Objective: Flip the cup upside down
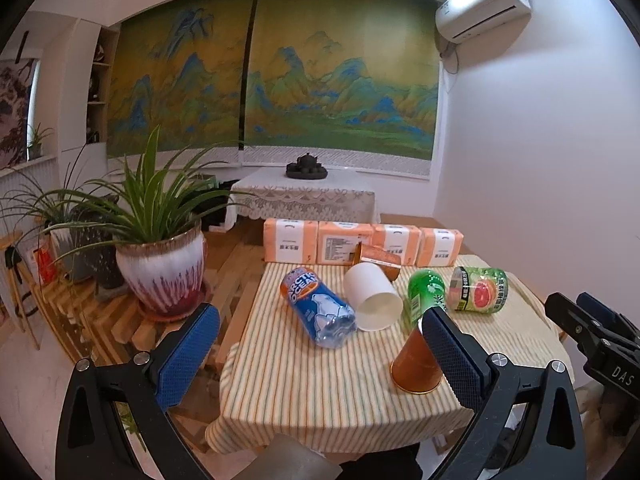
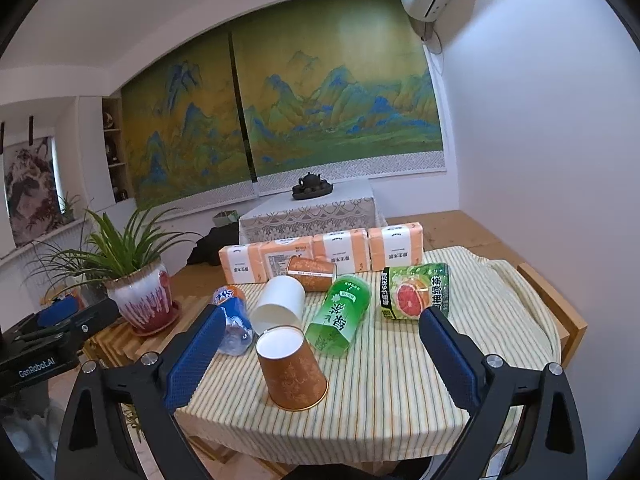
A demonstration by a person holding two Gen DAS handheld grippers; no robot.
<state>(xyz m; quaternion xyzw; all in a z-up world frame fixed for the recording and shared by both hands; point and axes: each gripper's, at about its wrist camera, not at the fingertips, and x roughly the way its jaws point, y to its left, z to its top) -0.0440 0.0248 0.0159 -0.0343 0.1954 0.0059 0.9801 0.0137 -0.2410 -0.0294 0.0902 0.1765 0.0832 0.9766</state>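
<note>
Orange cup (image 2: 291,369) is partly hidden by a left tool finger (image 1: 452,350) in the left view. It stands mouth-down near the table (image 2: 380,392) front edge. Both tools, left (image 1: 320,342) and right (image 2: 322,350), are held wide open and empty, short of the cup. Behind the cup lie a white cup (image 2: 279,305), green bottle (image 2: 338,317), blue bottle (image 1: 318,306), grapefruit can (image 2: 414,292) and second orange cup (image 2: 312,273).

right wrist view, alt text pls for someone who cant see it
An orange paper cup stands upside down on a striped tablecloth, between the open right gripper fingers. Behind it lie a white cup and a green bottle.
</note>
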